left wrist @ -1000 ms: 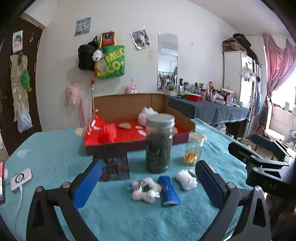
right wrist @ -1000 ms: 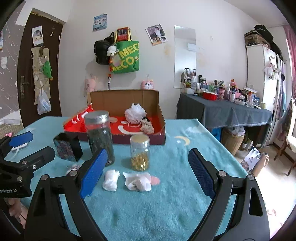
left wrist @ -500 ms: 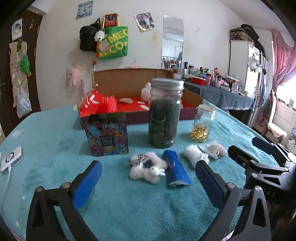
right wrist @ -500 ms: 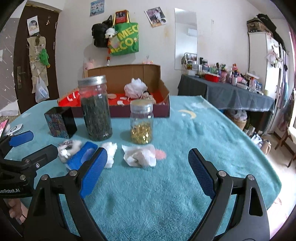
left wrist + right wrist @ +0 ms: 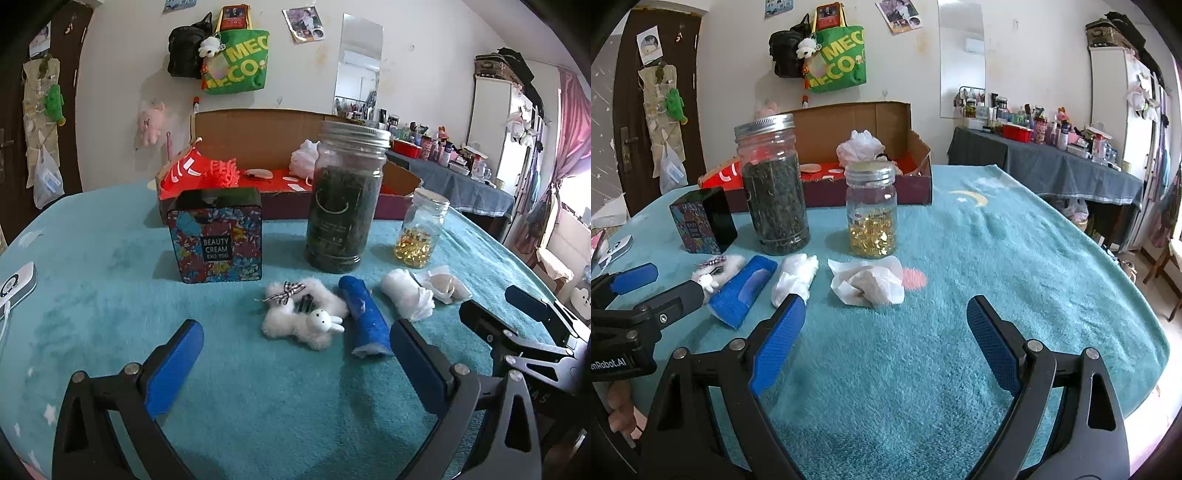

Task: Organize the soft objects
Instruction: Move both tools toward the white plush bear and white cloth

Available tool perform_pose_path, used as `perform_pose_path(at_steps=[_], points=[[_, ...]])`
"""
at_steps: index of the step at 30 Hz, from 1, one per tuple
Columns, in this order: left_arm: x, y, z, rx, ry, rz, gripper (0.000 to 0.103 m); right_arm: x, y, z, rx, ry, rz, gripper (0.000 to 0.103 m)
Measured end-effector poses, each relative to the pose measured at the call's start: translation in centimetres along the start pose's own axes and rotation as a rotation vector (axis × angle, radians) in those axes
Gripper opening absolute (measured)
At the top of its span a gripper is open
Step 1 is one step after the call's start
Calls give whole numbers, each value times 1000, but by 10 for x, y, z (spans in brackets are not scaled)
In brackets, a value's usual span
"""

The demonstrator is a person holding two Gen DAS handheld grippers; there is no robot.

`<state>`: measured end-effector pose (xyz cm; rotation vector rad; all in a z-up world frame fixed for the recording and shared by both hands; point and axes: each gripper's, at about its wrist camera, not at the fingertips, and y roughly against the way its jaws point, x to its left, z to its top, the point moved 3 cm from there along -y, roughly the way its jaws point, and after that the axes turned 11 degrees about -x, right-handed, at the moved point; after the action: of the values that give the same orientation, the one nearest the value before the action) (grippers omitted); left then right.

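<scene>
Soft things lie in a row on the teal table cloth: a white fluffy rabbit toy (image 5: pixel 306 317) with a checked bow, a blue cloth roll (image 5: pixel 364 321), a white cloth wad (image 5: pixel 406 299) and a crumpled tissue (image 5: pixel 870 282). My left gripper (image 5: pixel 295 365) hangs open just in front of the rabbit toy, nothing between its blue pads. My right gripper (image 5: pixel 886 332) stands open just short of the tissue, empty. An open cardboard box (image 5: pixel 280 192) with a red floor at the back holds a red mesh puff (image 5: pixel 219 171) and a white puff (image 5: pixel 860 147).
A tall jar of dark leaves (image 5: pixel 345 199), a small jar of yellow capsules (image 5: pixel 871 214) and a patterned beauty cream box (image 5: pixel 216 240) stand behind the soft things. A white device (image 5: pixel 16 284) lies at the left table edge. A cluttered side table (image 5: pixel 1052 162) stands at the right.
Both grippers have sunk toward the table and tipped down; the soft things and jars now look closer and larger. Both grippers' jaws stayed wide open. Nothing on the table moved.
</scene>
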<state>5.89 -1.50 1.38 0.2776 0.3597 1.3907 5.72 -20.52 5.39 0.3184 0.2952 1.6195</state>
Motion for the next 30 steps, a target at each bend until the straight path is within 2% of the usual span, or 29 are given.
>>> perform_pose_path(at_steps=[22,26,30], points=[[13,-7,4,51,35,2,103,-2,-8,-6,37,3,-2,90],[19,-8,9,58,21,17,103,-5,-12,-4,52,1,1,90],[21,-16,12,97,-9,12,103,-6,-18,-2,87,-5,17,90]])
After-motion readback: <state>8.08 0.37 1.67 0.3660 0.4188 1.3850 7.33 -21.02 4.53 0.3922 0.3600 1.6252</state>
